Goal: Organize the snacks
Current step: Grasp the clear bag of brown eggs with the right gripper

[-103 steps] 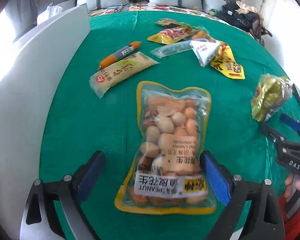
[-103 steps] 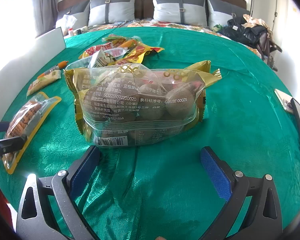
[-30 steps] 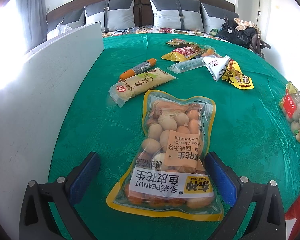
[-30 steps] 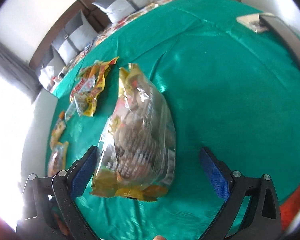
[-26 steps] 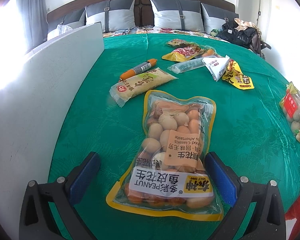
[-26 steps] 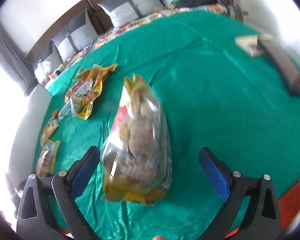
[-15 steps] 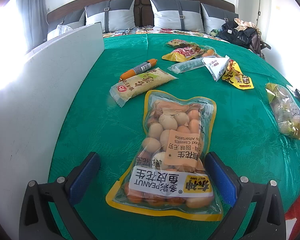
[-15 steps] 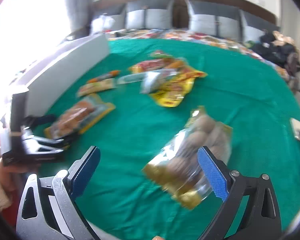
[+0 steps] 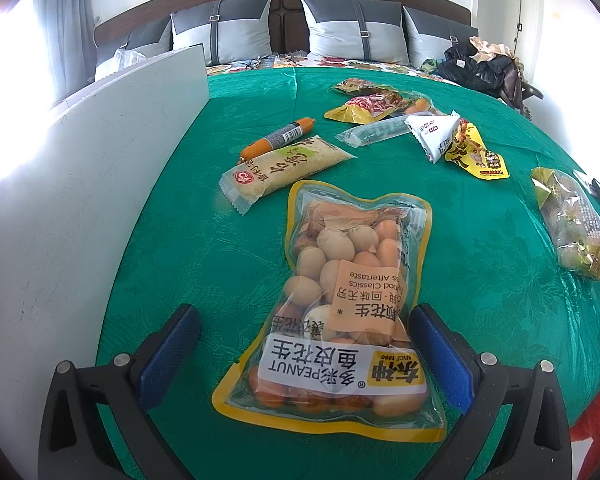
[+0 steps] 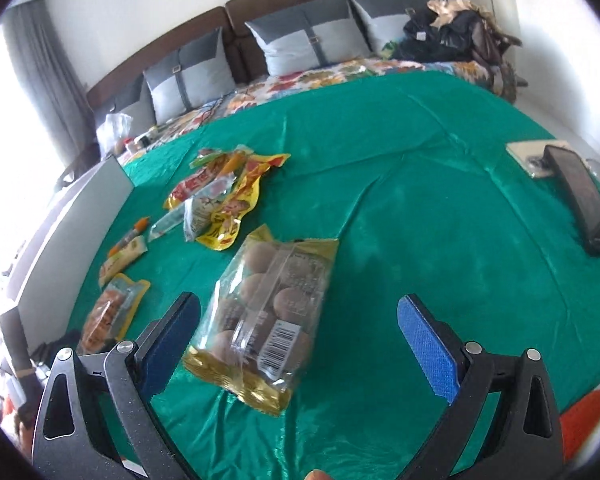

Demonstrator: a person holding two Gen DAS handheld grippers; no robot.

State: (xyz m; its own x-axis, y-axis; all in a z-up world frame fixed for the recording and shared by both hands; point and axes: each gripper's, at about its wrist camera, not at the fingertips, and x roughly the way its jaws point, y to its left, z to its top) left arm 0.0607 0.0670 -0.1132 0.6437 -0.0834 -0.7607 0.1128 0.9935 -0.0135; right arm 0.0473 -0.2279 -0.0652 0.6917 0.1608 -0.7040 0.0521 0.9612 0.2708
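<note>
Left wrist view: snacks lie loose on the green bed, sorting barely begun.
The left gripper stands wide, straddling the peanut bag near the bed's front edge without touching it; the right gripper is also wide, empty, over the bag of brown balls. The sausage, the beige packet and a heap of yellow wrappers sit unsorted toward the far edge. Nearly everything looks left to do.
</note>
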